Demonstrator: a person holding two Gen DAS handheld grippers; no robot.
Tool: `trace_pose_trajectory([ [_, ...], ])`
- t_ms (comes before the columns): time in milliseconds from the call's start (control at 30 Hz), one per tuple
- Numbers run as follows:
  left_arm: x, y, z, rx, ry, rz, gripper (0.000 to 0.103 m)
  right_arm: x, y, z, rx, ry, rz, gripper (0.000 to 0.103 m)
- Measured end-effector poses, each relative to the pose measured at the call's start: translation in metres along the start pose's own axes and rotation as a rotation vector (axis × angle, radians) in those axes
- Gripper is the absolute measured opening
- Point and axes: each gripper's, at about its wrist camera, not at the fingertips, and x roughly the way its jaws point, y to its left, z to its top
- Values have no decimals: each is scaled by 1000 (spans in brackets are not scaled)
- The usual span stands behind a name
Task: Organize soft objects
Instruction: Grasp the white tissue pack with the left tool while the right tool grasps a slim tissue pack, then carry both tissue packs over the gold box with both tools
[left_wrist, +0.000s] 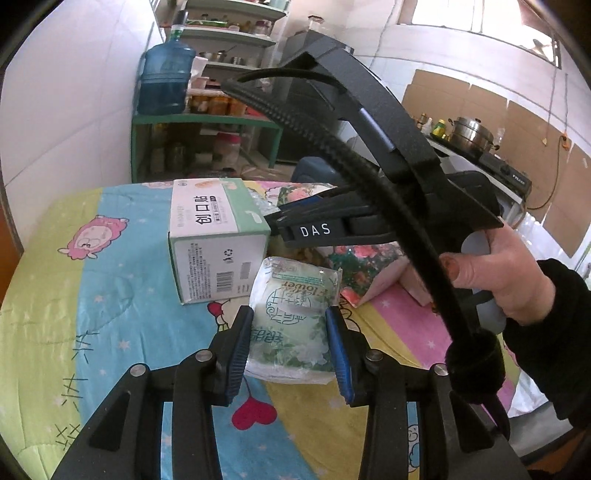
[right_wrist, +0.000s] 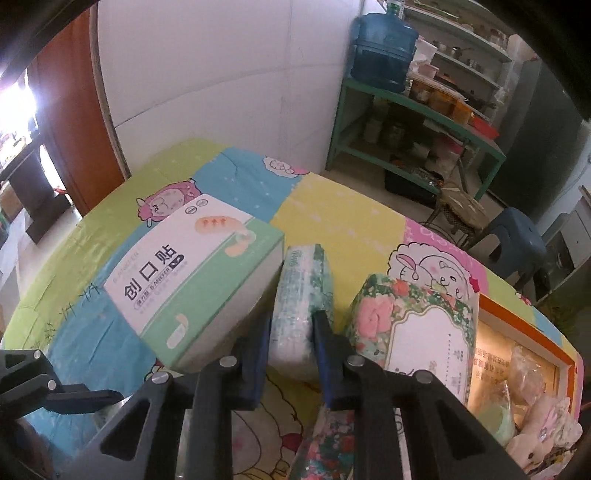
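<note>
My left gripper (left_wrist: 290, 314) is shut on a green-and-white tissue pack (left_wrist: 295, 295) that lies flat on the cartoon-print cloth (left_wrist: 92, 295). A hand (left_wrist: 495, 273) holds my right gripper (left_wrist: 275, 218), which reaches down between a white-and-green plaster box (left_wrist: 218, 232) and a floral pack (left_wrist: 362, 266). In the right wrist view my right gripper (right_wrist: 293, 317) pinches a second, thin tissue pack (right_wrist: 301, 280) standing on edge between the box (right_wrist: 192, 280) and the floral pack (right_wrist: 413, 317). One of the left fingers (right_wrist: 85, 400) shows at the lower left.
An orange-framed box (right_wrist: 524, 354) with soft toys sits at the right table edge. Another floral pack (right_wrist: 328, 443) lies under my right gripper. Beyond the table stand a green shelf (right_wrist: 406, 122) with a water jug (right_wrist: 384, 51), a blue stool (right_wrist: 517, 236) and a stove counter (left_wrist: 491, 162).
</note>
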Motion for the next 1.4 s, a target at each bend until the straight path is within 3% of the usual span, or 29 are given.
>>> trace_pose_trajectory([
  [333,-11,2,-3,-15,-51,37,41,-43,-5,2,52,-137,-29,22],
  [600,-28,-6,1,-8,-108,89,41,-80,-7,-9,114,-226,-3,21],
  [1133,-56,-26,62,2,-244,192,41,-167,-48,-41,242,-401,21,22],
  [1400,-54,-57,73,-27,-299,188,41,-201,-70,-70,277,-460,-24,22],
])
